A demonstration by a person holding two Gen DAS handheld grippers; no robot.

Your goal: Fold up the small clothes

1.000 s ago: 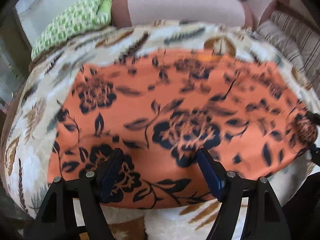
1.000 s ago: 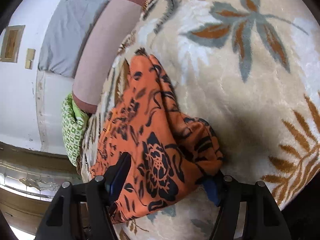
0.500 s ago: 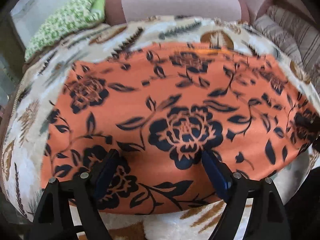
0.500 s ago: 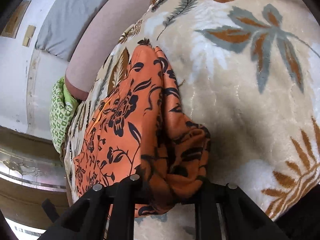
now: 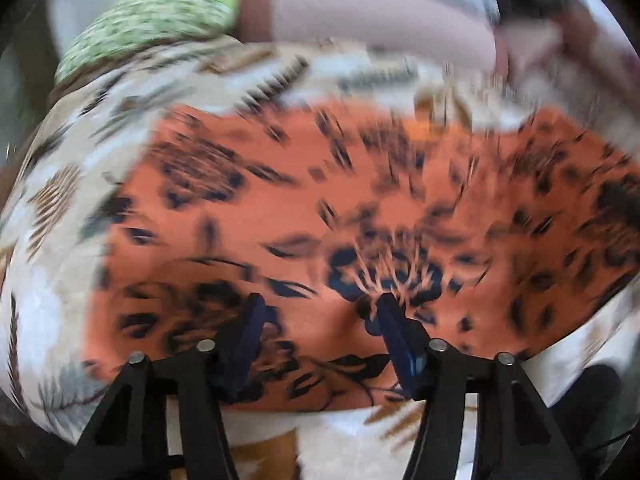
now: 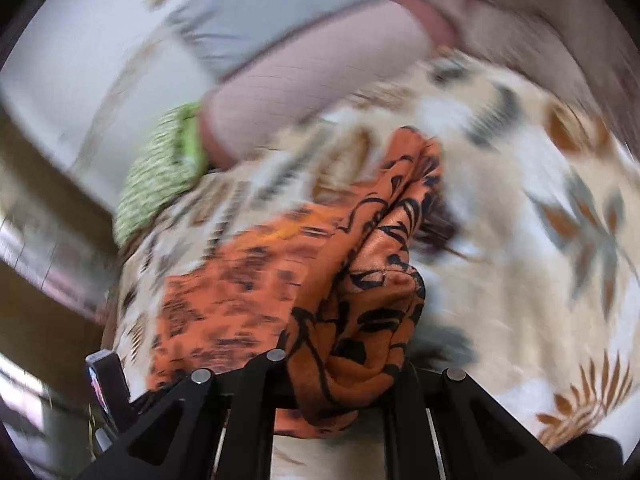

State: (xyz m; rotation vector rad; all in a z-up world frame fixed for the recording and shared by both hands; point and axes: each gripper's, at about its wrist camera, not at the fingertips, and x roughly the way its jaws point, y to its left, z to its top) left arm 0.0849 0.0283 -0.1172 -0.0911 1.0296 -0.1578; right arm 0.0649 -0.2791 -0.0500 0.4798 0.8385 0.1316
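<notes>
The orange cloth with a black flower print (image 5: 360, 208) lay spread on a cream plush blanket with brown and grey leaf patterns (image 5: 52, 304), which covered the bed. In the right wrist view one end of this cloth (image 6: 360, 320) was gathered into a thick bunch and raised above the blanket, while the rest lay flat toward the left. The right gripper (image 6: 340, 384) had just been closing and was pinching this bunch, its jaws pressed together on the fabric. The left gripper (image 5: 320, 320) was over the near edge of the flat cloth. Its jaws had just been closing, yet they stood apart, with fabric between the dark blue pads (image 5: 394, 332); the picture was too blurred to tell whether they pressed on it. Behind the cloth, at the far edge of the blanket, a long pink bolster pillow (image 5: 372, 12) lay, and just beside it a green and white patterned cloth (image 5: 148, 24).
</notes>
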